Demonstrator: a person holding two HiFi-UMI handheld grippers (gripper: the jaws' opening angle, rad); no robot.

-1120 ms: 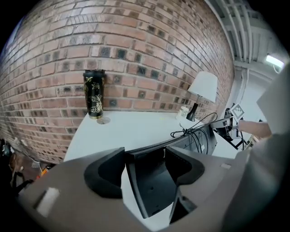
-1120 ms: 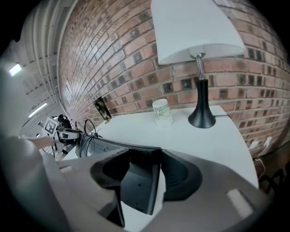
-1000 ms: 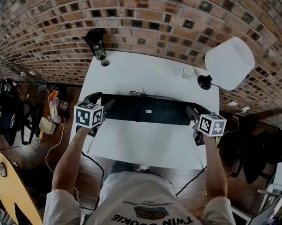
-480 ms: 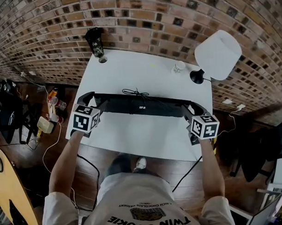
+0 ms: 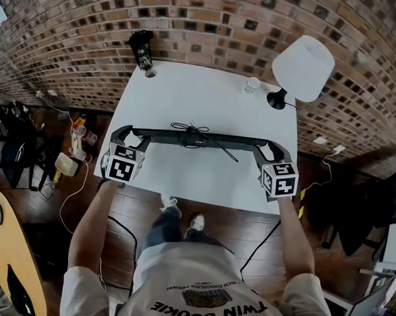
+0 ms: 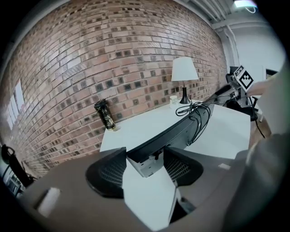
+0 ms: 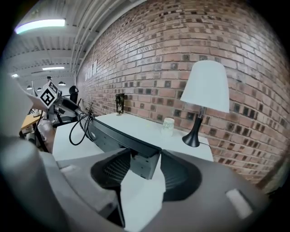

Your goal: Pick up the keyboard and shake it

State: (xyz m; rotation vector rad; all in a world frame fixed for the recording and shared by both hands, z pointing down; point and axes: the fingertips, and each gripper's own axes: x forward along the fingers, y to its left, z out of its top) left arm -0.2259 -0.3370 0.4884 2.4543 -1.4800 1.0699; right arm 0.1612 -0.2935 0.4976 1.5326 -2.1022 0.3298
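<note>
Since a second ago the keyboard (image 5: 204, 139) has turned in the air: then we saw its wide flat side, and now we see just a thin dark strip, edge on. It hangs up above the table (image 5: 202, 89) and touches it nowhere. It runs from our left side to our right side. Our left tongs (image 6: 144, 159) have the left end between their jaws, and they are squeezing in on it a bit more right now. Our right tongs (image 7: 136, 165) pinch the right end, with both pads tight on it. So each end is held, and the middle is free. A black cord (image 5: 192, 129) sits in a small bunch on the middle of the keyboard, and one loose loop of it hangs down toward us. Farther back, well away from the keyboard, stand a lamp (image 5: 303, 63) at the far right, a little white cup (image 5: 250, 85) just beside the lamp's foot, and a dark bottle (image 5: 142, 51) at the far left corner. Behind the table is a brick wall (image 5: 213, 24). We think the picking up is done, because the keyboard is off the table. The turning makes us think the shaking has begun. What is left is likely more shakes. We need to keep both ends tight so that it does not slip out.
</note>
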